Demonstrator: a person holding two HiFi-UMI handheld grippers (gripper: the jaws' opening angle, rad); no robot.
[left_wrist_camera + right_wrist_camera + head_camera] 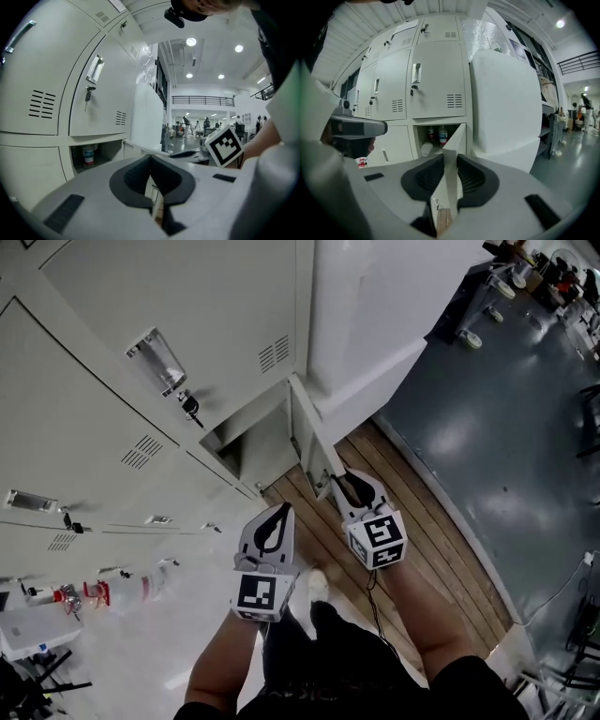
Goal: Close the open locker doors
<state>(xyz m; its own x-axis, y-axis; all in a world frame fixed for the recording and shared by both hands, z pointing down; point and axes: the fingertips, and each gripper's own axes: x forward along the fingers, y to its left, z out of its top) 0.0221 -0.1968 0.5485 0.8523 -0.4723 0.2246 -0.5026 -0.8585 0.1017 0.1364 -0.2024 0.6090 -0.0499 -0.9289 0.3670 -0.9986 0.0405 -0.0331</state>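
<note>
Lockers (112, 427) in pale metal fill the wall, and one low locker door (309, 432) stands swung out from its compartment (246, 448) over a plank floor (412, 549).

From the head view, looking steeply down, the door appears only as a thin edge. The right gripper (349, 486) sits at the door's free end and the left gripper (279, 514) is just beside it, on the side nearer the lockers.

The right gripper view shows what the head view cannot. The door's edge (452, 154) runs upright between the dark pads (473, 176), which are clamped on it from both sides. Behind the door, the compartment (438, 138) holds bottles (443, 135). The left gripper (356, 126) juts in at the far left of this view.

In the left gripper view, that gripper (151, 164) has its jaws pressed together with nothing between them. It points towards the door, with the compartment (91, 157) off to the left. This view alone shows the right gripper's marker cube (224, 145) beyond the door, and a bright hall with distant people (206, 124).
</note>
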